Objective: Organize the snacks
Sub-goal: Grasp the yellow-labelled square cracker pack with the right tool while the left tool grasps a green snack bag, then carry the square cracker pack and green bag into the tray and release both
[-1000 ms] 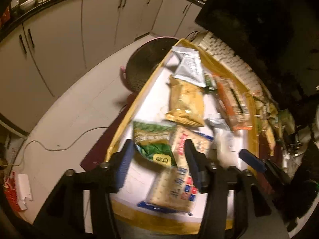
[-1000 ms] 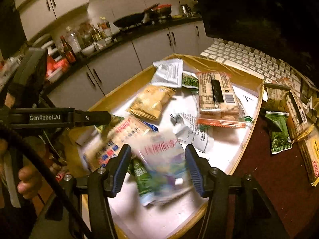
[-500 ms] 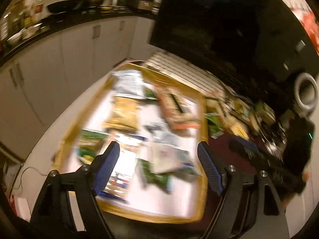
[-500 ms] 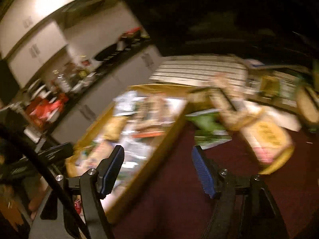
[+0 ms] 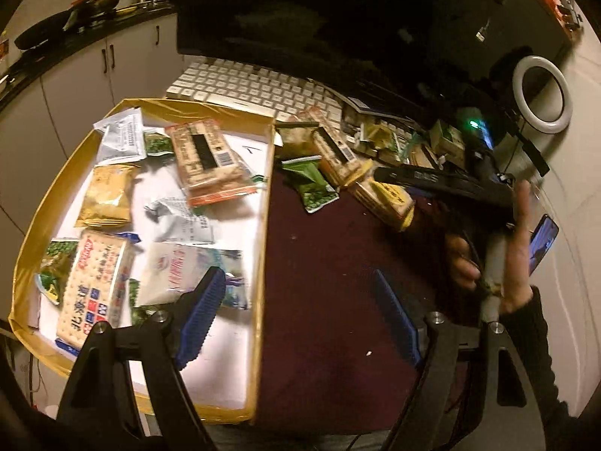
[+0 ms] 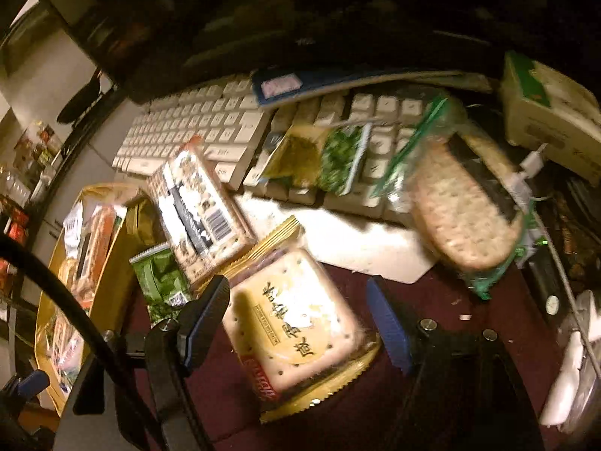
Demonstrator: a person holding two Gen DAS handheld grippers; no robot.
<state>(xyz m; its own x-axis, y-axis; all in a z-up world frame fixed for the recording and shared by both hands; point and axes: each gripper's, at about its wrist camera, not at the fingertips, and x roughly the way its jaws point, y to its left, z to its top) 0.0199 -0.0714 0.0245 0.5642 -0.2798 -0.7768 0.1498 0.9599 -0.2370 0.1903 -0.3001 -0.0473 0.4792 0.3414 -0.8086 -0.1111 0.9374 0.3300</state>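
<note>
Gold-walled tray (image 5: 268, 195) is the landmark: it sits at the table's left end and already carries a spread of packets, among them a red-and-white cracker pack (image 5: 94, 285) near its left rim and a white pouch (image 5: 180, 270) toward its right wall. Just right of that wall, on the maroon cloth, wait the loose snacks: a green packet (image 5: 313, 184), a long biscuit sleeve (image 5: 334, 154) and a gold-edged cracker pack (image 6: 296, 319), with a keyboard (image 6: 210, 127) behind them.

The step in hand looks like a return trip from tray to loose pile. The left gripper (image 5: 300, 312) straddles the tray's right wall; its jaws have just been opening and stand wide, empty. The right gripper (image 6: 300, 319), right of the tray, has also just been opening and brackets the gold-edged cracker pack without pressing it. Next it must lower, centre and pinch that pack.
</note>
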